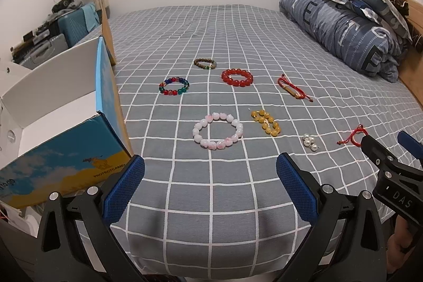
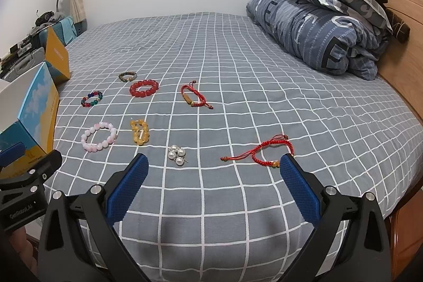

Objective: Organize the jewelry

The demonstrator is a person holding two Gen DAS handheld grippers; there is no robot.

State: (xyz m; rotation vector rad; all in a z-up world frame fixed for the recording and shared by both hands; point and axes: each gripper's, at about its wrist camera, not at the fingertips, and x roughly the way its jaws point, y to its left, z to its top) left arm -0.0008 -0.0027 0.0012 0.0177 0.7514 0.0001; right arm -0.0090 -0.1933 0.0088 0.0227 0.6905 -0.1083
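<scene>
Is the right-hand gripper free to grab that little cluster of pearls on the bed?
Probably yes. The right gripper is open and empty, and the pearl cluster lies just ahead of its fingers on bare bedsheet, apart from the yellow bracelet and the red cord bracelet.

1. Bed sheet (image 2: 238, 57): grey, white grid.
2. Bead bracelets: pink-white (image 2: 98, 137); amber-yellow (image 2: 140, 132); red (image 2: 144, 88); multicoloured red, blue, green (image 2: 91, 98); brown-olive (image 2: 127, 76).
3. Cord bracelets: red (image 2: 195, 96), (image 2: 267, 149).
4. Pearls (image 2: 176, 155): silver-white.
5. Box (image 1: 63, 149): sky-blue and yellow.
6. Gripper pads (image 2: 127, 189): blue.
</scene>
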